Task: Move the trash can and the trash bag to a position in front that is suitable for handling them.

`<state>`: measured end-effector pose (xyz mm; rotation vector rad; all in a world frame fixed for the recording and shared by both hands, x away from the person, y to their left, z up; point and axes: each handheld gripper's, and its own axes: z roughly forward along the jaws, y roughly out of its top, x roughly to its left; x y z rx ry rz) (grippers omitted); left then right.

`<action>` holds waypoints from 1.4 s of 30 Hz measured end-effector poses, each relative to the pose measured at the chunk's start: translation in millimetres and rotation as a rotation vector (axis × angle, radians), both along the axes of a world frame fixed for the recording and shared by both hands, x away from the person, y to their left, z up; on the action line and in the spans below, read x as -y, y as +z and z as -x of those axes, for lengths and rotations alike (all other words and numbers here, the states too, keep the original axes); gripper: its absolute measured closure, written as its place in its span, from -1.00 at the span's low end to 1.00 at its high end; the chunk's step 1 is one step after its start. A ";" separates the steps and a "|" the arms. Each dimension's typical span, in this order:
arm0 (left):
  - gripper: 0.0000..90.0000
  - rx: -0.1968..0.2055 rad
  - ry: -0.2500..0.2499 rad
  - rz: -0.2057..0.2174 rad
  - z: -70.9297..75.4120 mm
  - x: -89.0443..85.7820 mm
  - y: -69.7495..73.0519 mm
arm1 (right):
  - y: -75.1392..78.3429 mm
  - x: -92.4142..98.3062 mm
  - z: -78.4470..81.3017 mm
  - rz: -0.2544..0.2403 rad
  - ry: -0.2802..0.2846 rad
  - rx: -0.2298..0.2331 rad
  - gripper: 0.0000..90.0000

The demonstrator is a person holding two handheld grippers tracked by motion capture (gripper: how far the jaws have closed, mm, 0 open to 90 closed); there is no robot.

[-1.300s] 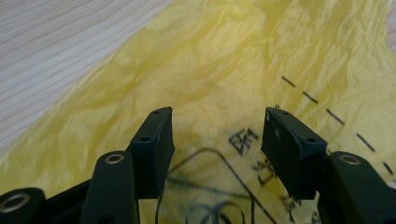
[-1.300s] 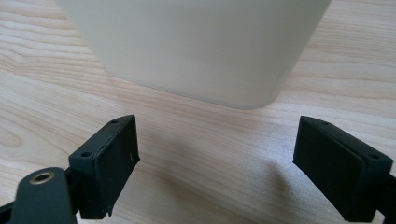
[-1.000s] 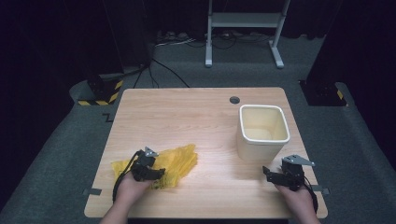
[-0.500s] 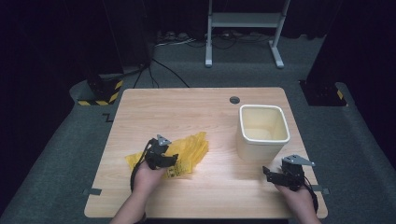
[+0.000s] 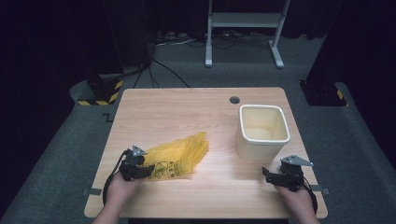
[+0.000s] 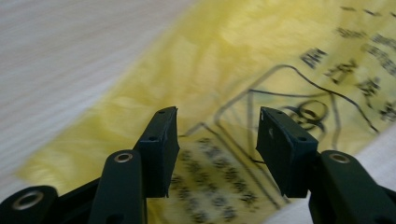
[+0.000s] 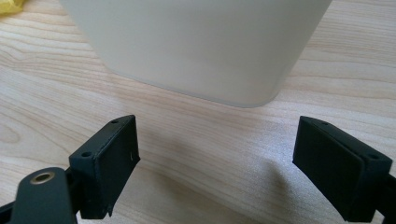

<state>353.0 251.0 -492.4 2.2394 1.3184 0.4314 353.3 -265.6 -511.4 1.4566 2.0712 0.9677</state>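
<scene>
We judge this job to be at an early stage: the yellow biohazard bag lies flat and folded on the tabletop, left of centre and well apart from the cream-coloured bin, which stands upright on the right side with nothing visible inside it. Our left hand-held gripper sits at the near-left end of the bag, where the black printed symbol and text are. In the left gripper view its 2 jaws stand about half spread over the printed plastic, and they have just been closing; the bag lies beneath and beyond them, but we cannot see the pads pressing on any fold, so we read this as a grasp not yet made. Our right hand-held gripper rests near the front-right edge of the tabletop, just in front of the bin, jaws spread wide and holding nothing; in the right gripper view the bin's rounded wall rises just ahead with bare wood grain between the jaws. So nothing is done yet as far as we can tell: the bag is neither lifted nor opened, and the bin is unlined. What seems left is to pinch an edge of the bag, open it up, carry it to the bin and fit it over the rim.
</scene>
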 end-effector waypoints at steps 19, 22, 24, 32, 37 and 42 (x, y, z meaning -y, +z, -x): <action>-0.18 0.026 -0.266 0.058 0.4 105.0 3.7 | 0.8 2.4 -0.8 -0.013 0.004 0.003 -0.69; -0.05 0.039 -0.311 0.044 -3.9 109.4 3.8 | 0.7 2.7 -1.0 -0.013 0.003 0.002 -0.69; -0.07 0.015 -0.339 0.017 -12.9 112.2 -4.8 | 0.4 2.5 -0.9 -0.013 0.003 0.000 -0.69; -0.18 0.029 -0.254 0.050 -22.4 105.4 -16.2 | 0.2 3.7 0.1 -0.010 -0.001 -0.002 -0.69; -0.19 0.063 -0.157 0.065 -24.0 85.9 -19.3 | -0.3 4.1 0.4 -0.009 -0.002 -0.002 -0.69; -0.20 0.092 0.025 0.071 -24.4 51.1 -21.9 | 0.4 5.0 -0.5 -0.016 -0.004 0.003 -0.69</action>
